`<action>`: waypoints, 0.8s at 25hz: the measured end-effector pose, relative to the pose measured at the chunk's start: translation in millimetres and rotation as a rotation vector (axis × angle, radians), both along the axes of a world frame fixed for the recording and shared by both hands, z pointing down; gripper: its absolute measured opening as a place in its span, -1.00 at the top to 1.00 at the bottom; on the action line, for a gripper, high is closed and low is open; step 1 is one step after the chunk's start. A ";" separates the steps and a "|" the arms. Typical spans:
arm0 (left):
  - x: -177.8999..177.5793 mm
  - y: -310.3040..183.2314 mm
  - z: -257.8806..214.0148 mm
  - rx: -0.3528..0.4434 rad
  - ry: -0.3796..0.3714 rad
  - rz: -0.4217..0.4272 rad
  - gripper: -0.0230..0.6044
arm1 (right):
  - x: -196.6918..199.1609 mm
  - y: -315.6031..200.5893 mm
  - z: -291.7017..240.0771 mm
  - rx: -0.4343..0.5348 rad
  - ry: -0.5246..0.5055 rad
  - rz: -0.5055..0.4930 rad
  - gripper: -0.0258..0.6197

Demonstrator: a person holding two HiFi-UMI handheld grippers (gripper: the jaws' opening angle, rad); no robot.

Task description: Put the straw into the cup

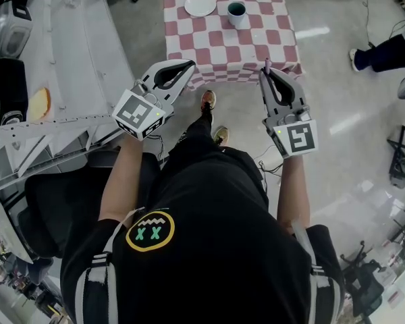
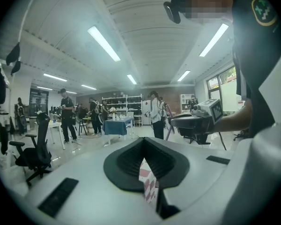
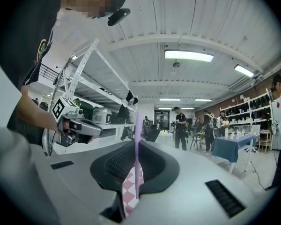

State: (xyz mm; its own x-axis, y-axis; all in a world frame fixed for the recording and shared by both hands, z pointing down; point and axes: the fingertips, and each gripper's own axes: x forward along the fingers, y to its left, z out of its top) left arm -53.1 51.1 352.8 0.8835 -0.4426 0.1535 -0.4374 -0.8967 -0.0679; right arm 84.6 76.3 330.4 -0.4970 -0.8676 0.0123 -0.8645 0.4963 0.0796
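My right gripper (image 1: 269, 73) is clamped on the purple straw (image 3: 136, 142), which stands upright between the jaws. My left gripper (image 1: 186, 65) has its jaws together with nothing in them. Straw is in hand, insertion not yet done: the cup (image 1: 237, 12) sits well ahead on the checkered table (image 1: 263, 42), near a white plate (image 1: 200, 4). Path looks free; only a bystander (image 1: 385, 51) off right.
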 end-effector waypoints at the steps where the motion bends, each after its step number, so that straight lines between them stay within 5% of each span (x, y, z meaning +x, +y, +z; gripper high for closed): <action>1: 0.8 -1.9 0.8 -0.001 0.000 0.001 0.88 | 0.7 -1.8 0.6 -0.002 -0.001 0.002 0.79; 20: 22.7 -106.3 7.9 -0.022 0.041 0.029 0.88 | 17.7 -101.5 5.8 -0.026 0.031 0.036 0.79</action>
